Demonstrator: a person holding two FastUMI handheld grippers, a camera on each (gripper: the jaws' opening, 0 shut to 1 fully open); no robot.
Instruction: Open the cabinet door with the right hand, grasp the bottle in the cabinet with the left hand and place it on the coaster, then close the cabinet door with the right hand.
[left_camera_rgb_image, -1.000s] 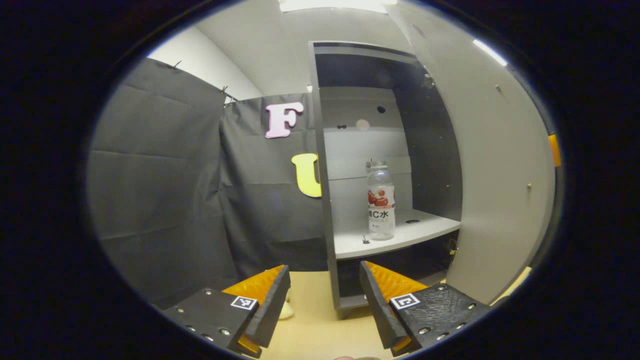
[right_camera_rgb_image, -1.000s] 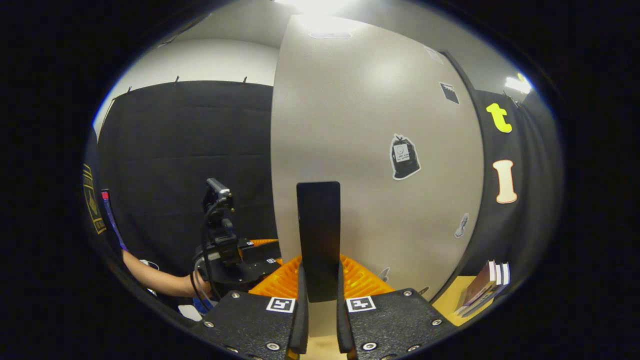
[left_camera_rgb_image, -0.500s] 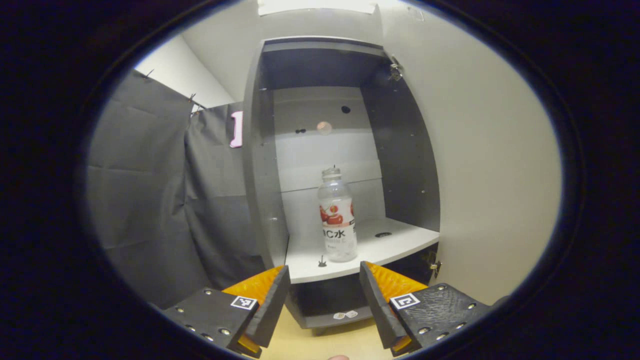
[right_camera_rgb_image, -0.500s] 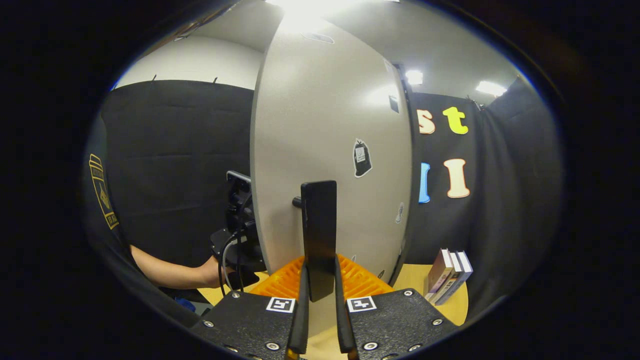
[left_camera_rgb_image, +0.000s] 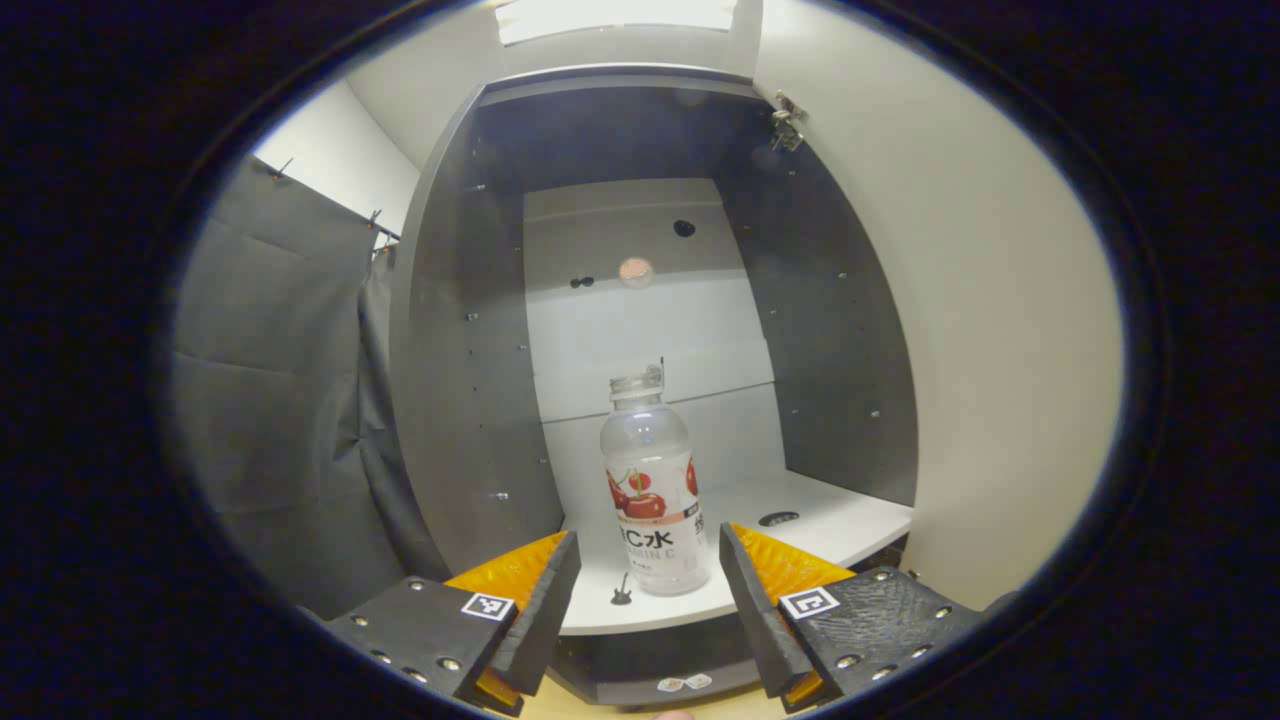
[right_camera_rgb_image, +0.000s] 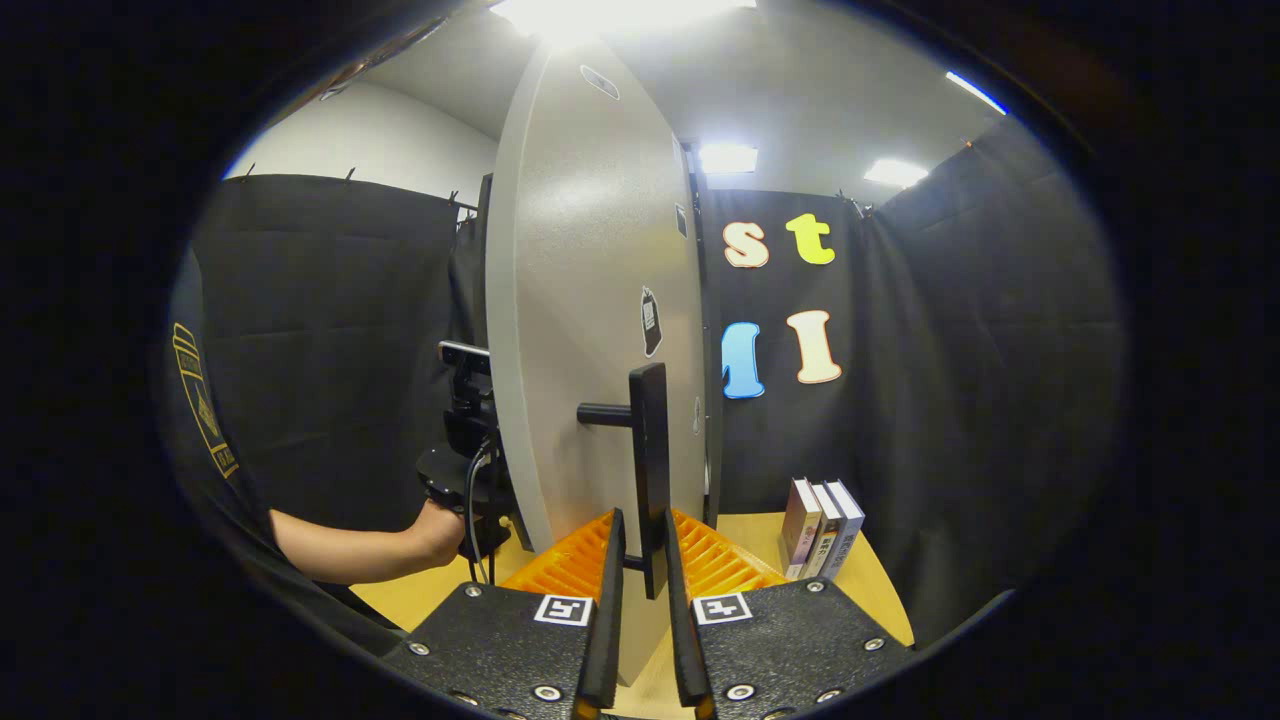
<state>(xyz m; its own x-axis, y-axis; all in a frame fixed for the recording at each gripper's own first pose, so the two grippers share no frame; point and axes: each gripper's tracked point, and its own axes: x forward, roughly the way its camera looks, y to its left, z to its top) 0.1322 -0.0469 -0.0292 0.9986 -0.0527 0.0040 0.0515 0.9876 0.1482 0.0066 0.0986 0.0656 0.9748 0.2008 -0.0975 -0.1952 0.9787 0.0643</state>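
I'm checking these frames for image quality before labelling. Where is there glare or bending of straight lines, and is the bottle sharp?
Left gripper view: the bottle is sharp; the cabinet walls bow outward from the fisheye lens. Right gripper view: ceiling light glares at the top of the door, whose edges curve; the handle is crisp.

Three books (right_camera_rgb_image: 822, 524) stand upright side by side on the tan tabletop (right_camera_rgb_image: 760, 535), spines outward, close against the black cloth wall (right_camera_rgb_image: 960, 400); the cloth hangs in creased panels, pinned along its upper edge below a white wall (right_camera_rgb_image: 380, 130); the same cloth (left_camera_rgb_image: 270, 400) shows grey and folded in the left gripper view, below a white wall section (left_camera_rgb_image: 330, 160); two ceiling light panels (right_camera_rgb_image: 728, 157) are lit above the cloth; a further bright panel (left_camera_rgb_image: 615, 15) sits at the top of the left gripper view.
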